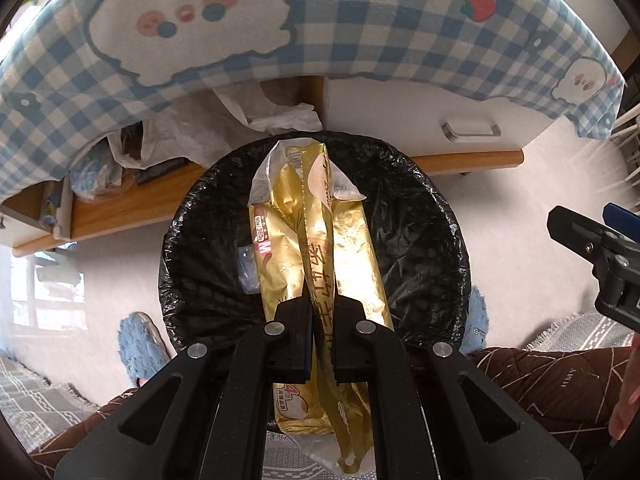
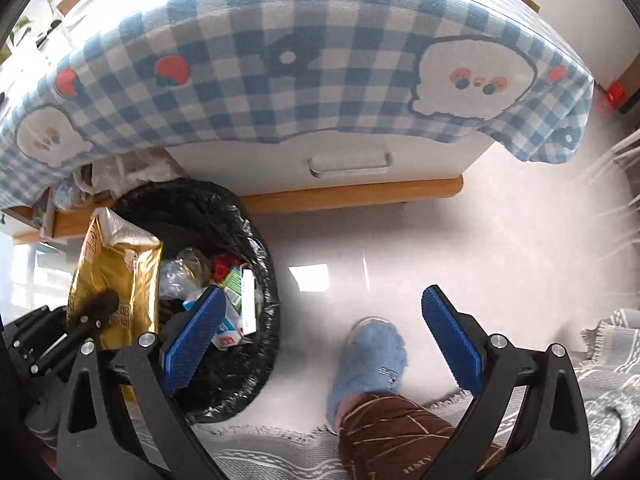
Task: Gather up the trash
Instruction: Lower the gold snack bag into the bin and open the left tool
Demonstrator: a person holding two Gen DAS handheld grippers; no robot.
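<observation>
My left gripper [image 1: 322, 332] is shut on a gold foil snack bag [image 1: 320, 240] and holds it right above the black-lined trash bin [image 1: 432, 248]. The bag hangs lengthwise over the bin's opening. In the right wrist view the same gold bag [image 2: 116, 272] hangs over the bin [image 2: 256, 320], which holds several cartons and wrappers [image 2: 236, 292]. My right gripper [image 2: 324, 340] is open and empty, with blue pads [image 2: 452, 336], above the floor just right of the bin. It also shows at the right edge of the left wrist view [image 1: 600, 256].
A low table with a blue checked cloth [image 2: 280, 80], a white drawer [image 2: 348, 164] and a wooden lower shelf [image 1: 132, 204] stands behind the bin. The person's blue slippers [image 2: 372, 364] and brown trousers [image 2: 392, 436] are beside the bin. A grey fringed rug [image 2: 616, 360] lies near.
</observation>
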